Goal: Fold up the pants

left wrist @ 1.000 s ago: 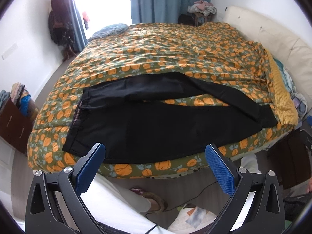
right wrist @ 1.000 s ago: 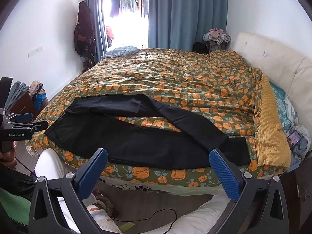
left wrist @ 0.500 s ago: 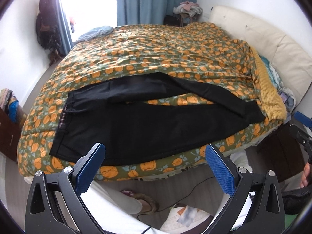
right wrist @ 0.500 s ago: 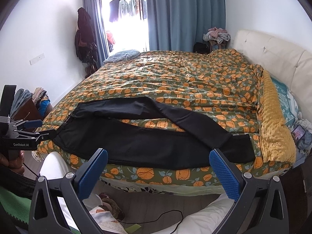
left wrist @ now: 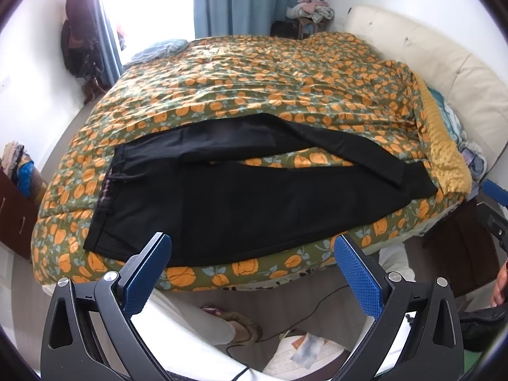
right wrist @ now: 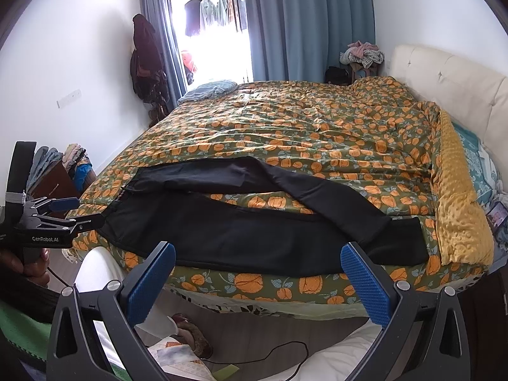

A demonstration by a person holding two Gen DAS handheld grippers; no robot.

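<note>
Black pants [left wrist: 241, 203] [right wrist: 254, 231] lie spread along the near edge of a bed with an orange-and-green floral cover [left wrist: 254, 82] [right wrist: 285, 133]. The waistband is at the left, and the two legs run right with a strip of cover showing between them. My left gripper [left wrist: 252, 270] is open, held above the floor short of the bed edge, with nothing between its blue pads. My right gripper [right wrist: 258, 279] is open too, just short of the bed edge. The left gripper also appears at the left edge of the right wrist view [right wrist: 68, 211], held in a hand.
A cream padded headboard [right wrist: 444, 79] stands at the right, with a mustard blanket [right wrist: 460, 216] beside the pant hems. A person's white-trousered legs [left wrist: 177, 327], a slipper [right wrist: 190, 333] and a cable [right wrist: 285, 349] are on the floor below. A dresser [left wrist: 12, 209] stands left.
Both grippers have shifted their view a little toward the bed and stayed open. The pants have not moved.
</note>
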